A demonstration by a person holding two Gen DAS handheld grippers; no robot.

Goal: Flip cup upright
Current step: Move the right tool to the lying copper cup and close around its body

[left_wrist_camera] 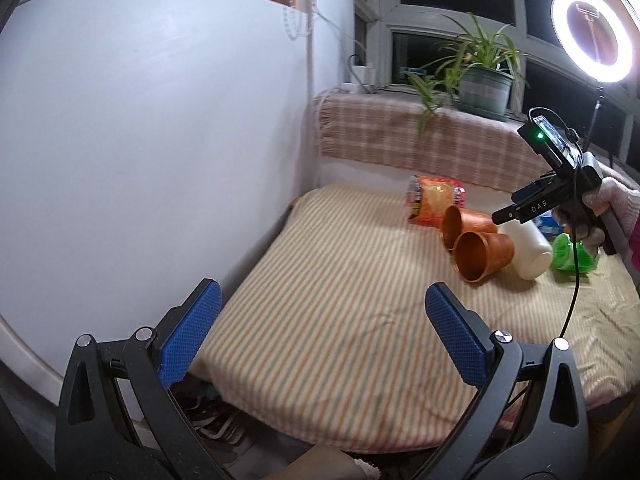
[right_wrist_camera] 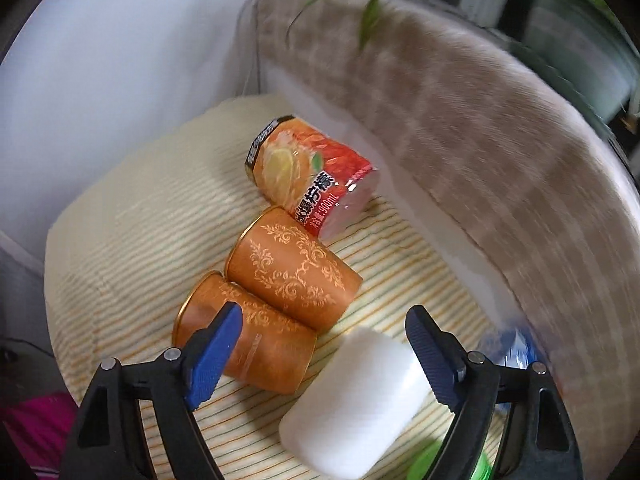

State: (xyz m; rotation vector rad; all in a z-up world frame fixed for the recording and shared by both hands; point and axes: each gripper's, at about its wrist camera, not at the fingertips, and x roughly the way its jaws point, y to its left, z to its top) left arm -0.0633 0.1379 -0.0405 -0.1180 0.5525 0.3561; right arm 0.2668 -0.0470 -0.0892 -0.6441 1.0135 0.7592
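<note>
- Fingers of the left gripper: blue-padded, spread wide, nothing between them; they hover over the near part of the striped cloth, well apart from the cups.
- Fingers of the right gripper: blue-padded, spread wide, nothing pinched; the left finger lies in front of the near orange cup, the right finger just beside the white cup. Whether either pad touches, I cannot tell.
- Right gripper body, left wrist view: black, green indicator lit, held over the cups by a hand in a pale glove; its fingertips are hidden behind the body.
- Near orange cup: on its side on the striped cloth, mouth toward the left, gold scroll pattern on its wall.
- Far orange cup: same pattern, on its side, parallel to the near one and touching it.
- White cup: on its side, just right of the near orange cup, partly between the right gripper's fingers in its own view.
- Drink bottle: orange and red label, on its side behind the far orange cup, near the wall.
- Green cup: at the right edge of the cloth, partly hidden.
- Plaid cloth: draped over the sill behind.
- Potted plant: on the sill.
- Ring light: lit, upper right.
</note>
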